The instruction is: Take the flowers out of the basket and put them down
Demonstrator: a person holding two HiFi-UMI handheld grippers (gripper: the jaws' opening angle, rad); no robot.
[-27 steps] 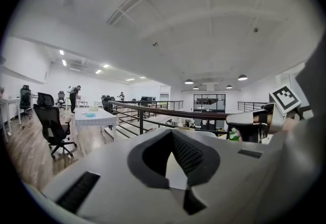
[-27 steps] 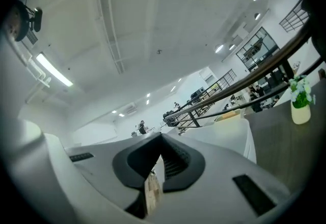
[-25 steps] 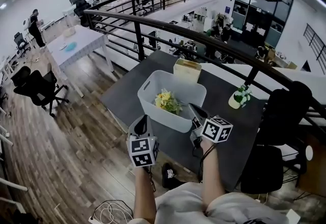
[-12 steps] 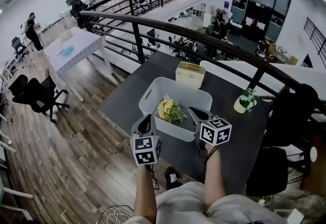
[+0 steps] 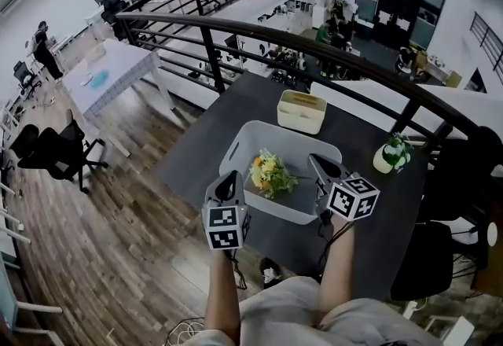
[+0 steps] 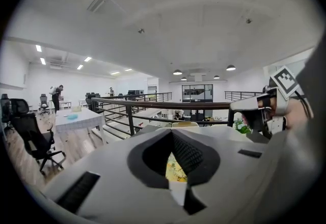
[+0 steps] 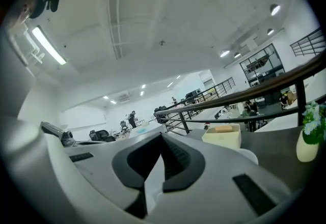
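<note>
Reach | I hold left hand-held gripper (image 5: 226, 187) and right hand-held gripper (image 5: 322, 171) closed, empty, either side of basket (image 5: 240, 149) | flowers (image 5: 269, 173) lie inside, so I judge jaws must open first.

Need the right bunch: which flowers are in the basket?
The yellow bunch in the pale plastic basket; the white-and-green sprig stands in a small cream vase.

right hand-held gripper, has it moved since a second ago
Yes. The right hand-held gripper has gone forward: its marker cube was level with the near right corner of the white basket and now sits past it, alongside the right wall.
</note>
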